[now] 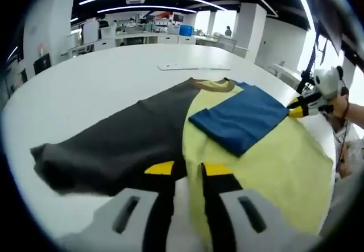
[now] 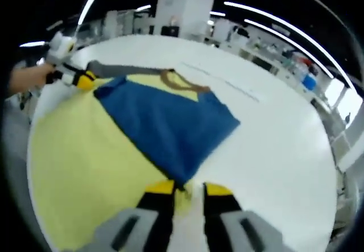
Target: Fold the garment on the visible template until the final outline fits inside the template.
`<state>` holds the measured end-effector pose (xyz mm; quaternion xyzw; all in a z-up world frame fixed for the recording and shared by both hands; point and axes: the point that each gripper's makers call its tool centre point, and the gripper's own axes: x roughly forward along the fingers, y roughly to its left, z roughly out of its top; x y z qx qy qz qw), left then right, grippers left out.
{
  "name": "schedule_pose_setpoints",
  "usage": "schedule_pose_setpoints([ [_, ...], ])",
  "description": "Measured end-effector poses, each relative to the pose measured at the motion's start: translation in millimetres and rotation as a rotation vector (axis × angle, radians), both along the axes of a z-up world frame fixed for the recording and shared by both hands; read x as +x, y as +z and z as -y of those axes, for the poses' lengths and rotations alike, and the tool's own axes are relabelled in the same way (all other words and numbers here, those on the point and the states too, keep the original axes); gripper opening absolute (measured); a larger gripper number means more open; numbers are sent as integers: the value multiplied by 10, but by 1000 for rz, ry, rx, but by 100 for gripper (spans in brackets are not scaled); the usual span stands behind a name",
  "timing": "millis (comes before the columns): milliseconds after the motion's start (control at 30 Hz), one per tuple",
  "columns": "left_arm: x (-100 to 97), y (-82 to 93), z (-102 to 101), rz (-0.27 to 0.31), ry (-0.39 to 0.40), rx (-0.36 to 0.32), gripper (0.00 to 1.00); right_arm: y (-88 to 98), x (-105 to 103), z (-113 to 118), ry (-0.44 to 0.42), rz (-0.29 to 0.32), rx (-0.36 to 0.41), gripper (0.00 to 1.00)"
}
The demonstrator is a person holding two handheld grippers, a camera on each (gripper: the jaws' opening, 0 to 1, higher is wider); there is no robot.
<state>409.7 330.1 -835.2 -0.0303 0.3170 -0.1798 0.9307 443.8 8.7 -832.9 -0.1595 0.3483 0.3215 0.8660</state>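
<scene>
Left fingers (image 1: 187, 169) are sitting spread at the near hem of the shirt (image 1: 142, 132), right where the dark half is meeting the yellow half. Cloth is lying in the gap; I am not pinching it as far as I can tell.

Right fingers (image 2: 189, 188) are also standing apart, framing the corner of the blue sleeve (image 2: 170, 127) in the right gripper view. No clamp showing there either. In the left gripper view that gripper is coming in from the right, at the blue sleeve's edge.

The shirt is lying flat on the white bench (image 1: 85, 87), neck pointing away from my left gripper.

Progress, judging from this:
- blue sleeve is already lying folded in across the yellow half
- dark half is lying fully open, its sleeve trailing out past the body
- no body fold or bottom-up fold is showing yet

So I am calling it early, one fold in and several left.

Template: I cannot make out its outline under the shirt. A thin pale sheet (image 1: 193, 67) is lying farther along the bench, well apart from the shirt; I cannot tell what it is.
</scene>
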Motion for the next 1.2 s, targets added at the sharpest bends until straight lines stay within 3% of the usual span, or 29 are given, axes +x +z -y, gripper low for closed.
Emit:
schedule_pose_setpoints([
  [67,17,36,-28,16,10,-10,39,44,0,-7,-24,-10,72,27],
  [133,24,108,-1,39,3,-9,48,122,-38,-51,-38,-13,107,35],
  [233,10,192,76,61,-26,-17,49,205,-71,-73,-43,6,127,49],
  [400,7,331,265,118,-73,-18,53,314,-105,-125,-46,4,165,63],
  [633,62,513,536,178,-89,-44,49,475,-178,-138,-27,46,170,78],
  [733,83,493,634,179,-103,-44,46,508,-223,-122,-32,48,180,81],
  [833,41,444,782,171,-131,-9,41,531,-286,-102,-35,40,190,81],
  [1000,45,299,810,142,-156,57,36,590,-382,-55,-49,38,196,83],
  [1200,40,172,859,113,-183,101,17,717,-496,-39,-61,42,235,82],
])
